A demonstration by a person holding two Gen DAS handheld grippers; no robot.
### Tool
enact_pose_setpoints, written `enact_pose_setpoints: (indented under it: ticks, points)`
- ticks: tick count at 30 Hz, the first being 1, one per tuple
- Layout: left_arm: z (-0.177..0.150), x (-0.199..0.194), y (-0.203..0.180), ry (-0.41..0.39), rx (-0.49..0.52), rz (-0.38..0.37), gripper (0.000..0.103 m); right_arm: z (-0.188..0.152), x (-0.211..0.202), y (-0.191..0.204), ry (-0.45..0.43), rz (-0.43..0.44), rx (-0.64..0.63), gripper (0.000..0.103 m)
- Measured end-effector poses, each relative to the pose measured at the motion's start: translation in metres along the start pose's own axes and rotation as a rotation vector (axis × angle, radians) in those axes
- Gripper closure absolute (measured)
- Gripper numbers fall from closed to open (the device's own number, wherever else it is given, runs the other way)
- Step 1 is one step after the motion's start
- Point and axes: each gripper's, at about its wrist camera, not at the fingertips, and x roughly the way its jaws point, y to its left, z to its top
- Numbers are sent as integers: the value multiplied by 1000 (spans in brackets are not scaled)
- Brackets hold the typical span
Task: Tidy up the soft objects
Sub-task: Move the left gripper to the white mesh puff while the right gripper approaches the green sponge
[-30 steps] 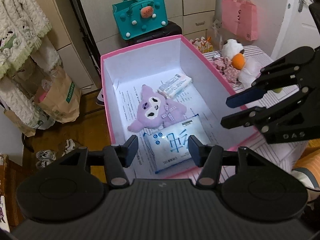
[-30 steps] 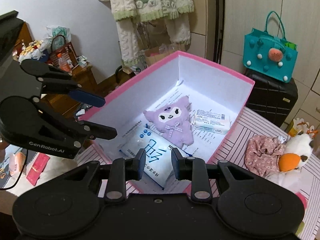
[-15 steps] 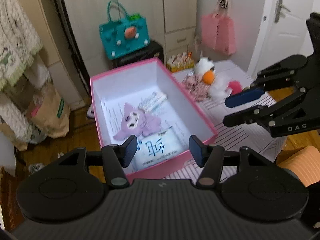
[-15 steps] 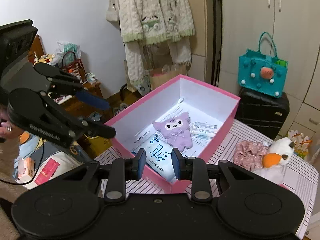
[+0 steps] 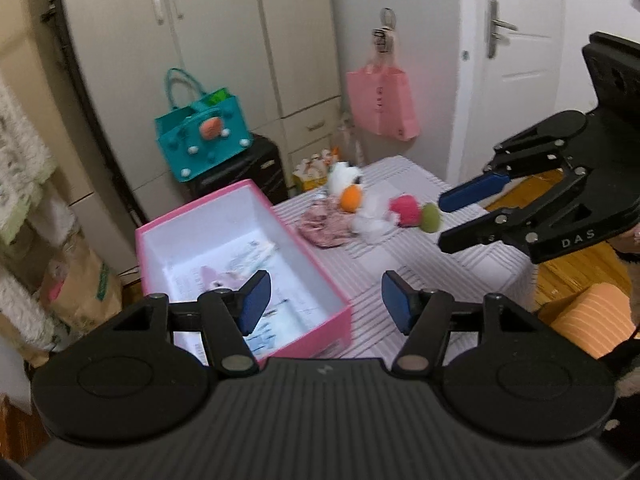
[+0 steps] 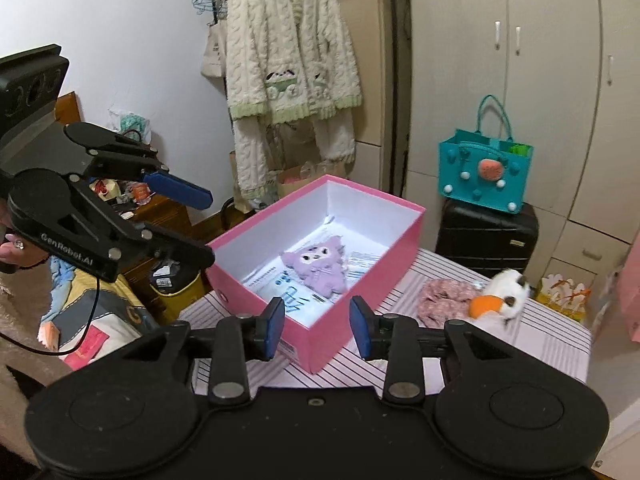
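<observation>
both grippers empty, box half filled, more soft things waiting on the table

the pink box [image 6: 360, 240] sits open in the middle of the right wrist view, on the striped table [image 6: 532, 336], its open top making it the natural place to gather things. inside it lie the purple plush [image 6: 318, 266], a white tissue pack with blue writing [image 6: 288, 292] in front of it and a smaller flat packet [image 6: 360, 260] beside it, all flat on the printed paper lining the floor of the box.

the left gripper [image 5: 324, 300] stands at the lower centre of its own view with its blue pads well apart and nothing between them; its jaws have just been opening. the right gripper [image 6: 316, 324] has a narrower gap, also with nothing in it, and its jaws have just been opening too. this reads as both tools free and ready for the next pick.

what is not yet sorted lies to the right of the box in both views: a pink floral cloth [image 5: 324, 224], a white plush with an orange beak [image 5: 350, 196] touching it, and a pink and green soft piece [image 5: 414, 216] near the right gripper's tips in the left view. these are blurred, so finer detail cannot be told. they lie loose on the table, apart from the box, likely the pile to work through.
</observation>
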Motion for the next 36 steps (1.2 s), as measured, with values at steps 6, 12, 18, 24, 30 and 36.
enact_pose_setpoints:
  ticks: [6, 12, 18, 24, 30, 36]
  points:
    - [11, 20, -27, -18, 55, -73, 41, -21, -14, -26, -13, -49, 29, 54]
    - [19, 52, -42, -27, 27, -124, 40, -39, -14, -59, -13, -79, 54, 46]
    - [24, 92, -45, -17, -51, -139, 40, -62, -1, -98, -8, -109, 87, 43]
    - [26, 135, -50, -16, -102, -113, 40, -84, 19, -127, 2, -133, 108, 38]
    - [22, 175, -64, -8, -152, -117, 40, -108, 44, -143, -19, -194, 78, 33]
    - [16, 206, -75, -42, -205, -68, 40, -133, 65, -165, -69, -243, 122, 27]
